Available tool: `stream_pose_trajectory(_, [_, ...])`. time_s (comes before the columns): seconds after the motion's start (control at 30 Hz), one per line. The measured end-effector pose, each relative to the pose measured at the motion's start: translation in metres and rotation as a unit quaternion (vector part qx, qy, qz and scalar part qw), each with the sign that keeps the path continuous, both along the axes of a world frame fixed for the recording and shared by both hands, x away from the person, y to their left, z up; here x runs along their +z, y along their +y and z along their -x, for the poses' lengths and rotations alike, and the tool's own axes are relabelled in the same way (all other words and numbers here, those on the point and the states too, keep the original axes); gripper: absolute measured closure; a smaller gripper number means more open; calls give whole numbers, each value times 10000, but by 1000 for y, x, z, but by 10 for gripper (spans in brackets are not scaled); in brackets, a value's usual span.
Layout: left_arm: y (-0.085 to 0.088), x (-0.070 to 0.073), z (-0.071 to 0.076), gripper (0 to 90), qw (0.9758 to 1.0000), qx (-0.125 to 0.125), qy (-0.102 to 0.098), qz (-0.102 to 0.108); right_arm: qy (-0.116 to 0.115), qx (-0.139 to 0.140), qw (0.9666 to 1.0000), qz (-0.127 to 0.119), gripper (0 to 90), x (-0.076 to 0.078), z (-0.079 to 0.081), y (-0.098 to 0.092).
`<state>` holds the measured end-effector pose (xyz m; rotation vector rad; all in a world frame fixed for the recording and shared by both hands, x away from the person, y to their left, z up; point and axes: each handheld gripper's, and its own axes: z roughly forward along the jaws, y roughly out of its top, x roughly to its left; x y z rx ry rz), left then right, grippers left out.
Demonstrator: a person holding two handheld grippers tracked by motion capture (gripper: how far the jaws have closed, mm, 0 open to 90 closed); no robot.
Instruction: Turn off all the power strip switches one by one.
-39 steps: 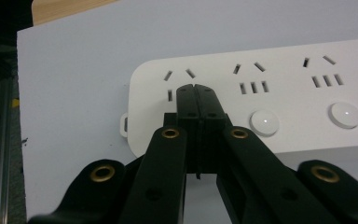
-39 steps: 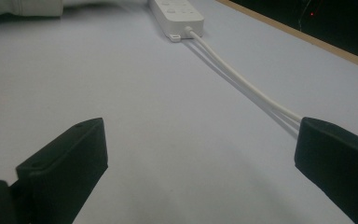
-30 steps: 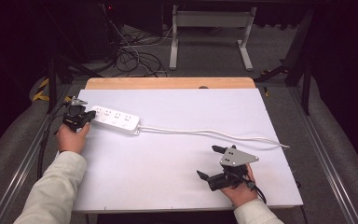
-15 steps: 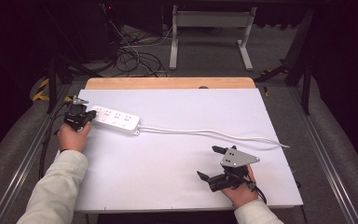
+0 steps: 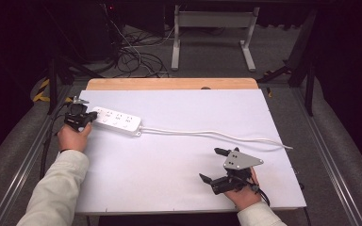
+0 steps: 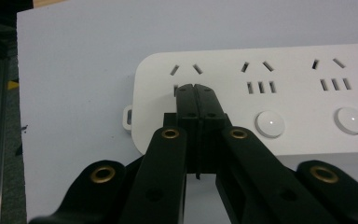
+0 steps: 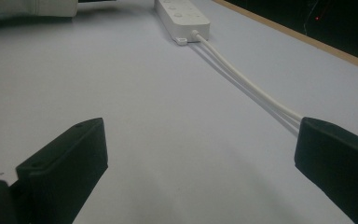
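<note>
At the left of the high view the left gripper (image 5: pixel 90 116) has its jaws pressed together, nothing between them, tips resting on the near end of the strip (image 5: pixel 118 121), over what is probably its first button. The strip lies flat on the white table (image 5: pixel 169 165), left of centre. It looks a light, rigid plastic bar with a smooth top, likely to slide when pushed; its long sides offer the best hold. The cord (image 5: pixel 217 135) runs right, limp and springy. At lower right the right gripper (image 5: pixel 214 165) rests with jaws spread wide and empty. The button beneath the left tips is hidden, and the cord's far end is hard to make out.
</note>
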<state>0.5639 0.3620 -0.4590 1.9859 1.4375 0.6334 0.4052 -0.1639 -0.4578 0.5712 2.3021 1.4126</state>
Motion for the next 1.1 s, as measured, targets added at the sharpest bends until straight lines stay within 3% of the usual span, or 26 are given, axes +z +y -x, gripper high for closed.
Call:
stream_pose_trajectory(0.07, [2, 0, 0, 900, 9999, 14, 38, 128, 10, -4, 10000, 1, 33, 0, 0, 0])
stream_pose_trajectory(0.2, [4, 4, 4, 900, 9998, 71, -12, 175, 3, -18, 10000, -25, 33, 1, 0, 0])
stream_pose_trajectory(0.3, [7, 6, 9, 900, 9997, -67, -228, 115, 4, -28, 10000, -35, 33, 1, -2, 0])
stream_pose_trajectory(0.4, [7, 15, 14, 900, 9984, -177, -451, 301, -3, -20, 10000, -16, 33, 0, -2, 0])
stream_pose_trajectory(0.5, [4, 19, 18, 900, 9975, -296, -520, 387, 1, -11, 10000, -2, 33, 0, -2, 1])
stream_pose_trajectory(0.8, [-17, 18, 22, 900, 9946, -821, -440, 455, -7, 11, 10000, -35, 33, 1, -2, 1])
stream_pose_trajectory(1.1, [-16, 9, 18, 900, 9965, -721, -249, 355, 14, 17, 10000, -19, 33, 1, -2, 2])
